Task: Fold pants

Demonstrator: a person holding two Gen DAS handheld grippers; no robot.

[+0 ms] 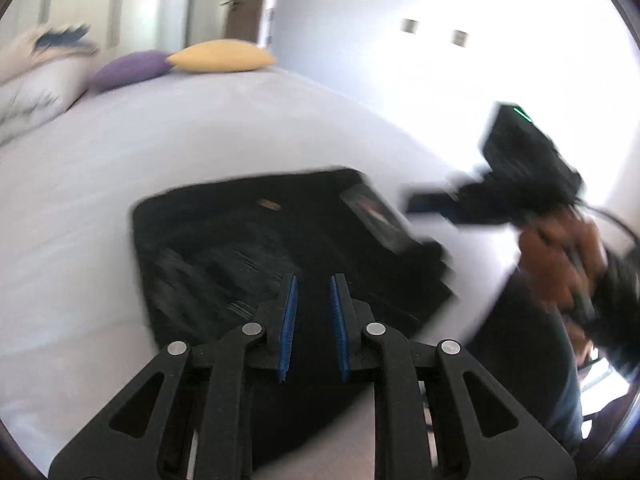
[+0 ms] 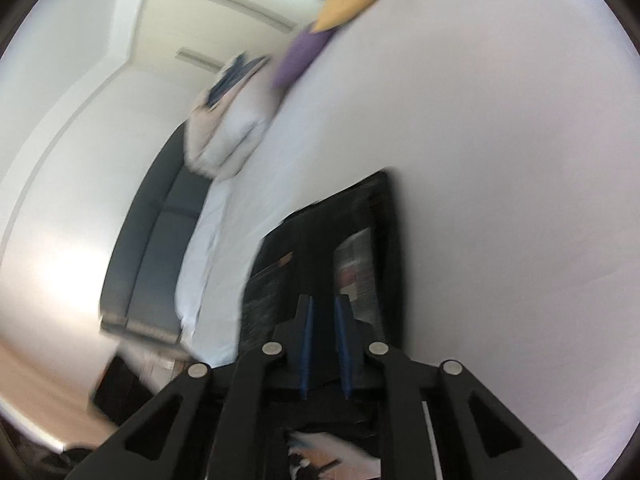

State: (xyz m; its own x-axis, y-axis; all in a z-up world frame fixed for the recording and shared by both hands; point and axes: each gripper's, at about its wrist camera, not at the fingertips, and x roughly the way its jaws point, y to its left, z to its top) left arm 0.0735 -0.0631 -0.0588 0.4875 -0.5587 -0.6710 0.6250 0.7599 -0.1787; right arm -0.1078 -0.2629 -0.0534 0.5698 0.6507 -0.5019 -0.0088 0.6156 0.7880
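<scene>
Blue-padded fingers (image 1: pixel 289 320) of the left gripper (image 1: pixel 313 284) sit nearest the lens, spread with a clear gap and nothing between them, hovering over the near edge of the pants (image 1: pixel 256 248). The right gripper (image 2: pixel 324 306) shows the same in its own view — fingers apart, pinching nothing, pointed down over the same dark cloth. From the left view it appears as a blurred black body held in a hand (image 1: pixel 560 256), off to the side of the pants and apart from them.

Progress: the pants lie on the bed (image 1: pixel 120 152) as a compact dark rectangle with stacked layers showing at one edge, so the folding looks mostly or fully done — both grippers free of the cloth fits that. Motion blur is heavy, so I can't tell whether one more fold or a final smoothing is left. A lighter patch (image 2: pixel 356 268), probably a label or pocket print, shows on the top layer.

Counts:
- pants: one, folded, near the bed edge closest to the person
- grippers: two, both with fingers spread
- pillows: one yellow pillow (image 1: pixel 222 56), one purple pillow (image 1: pixel 128 70), plus one white patterned pillow (image 1: pixel 36 80) at the far end of the bed — three in all
- bed: one, white sheet, otherwise bare around the pants
</scene>
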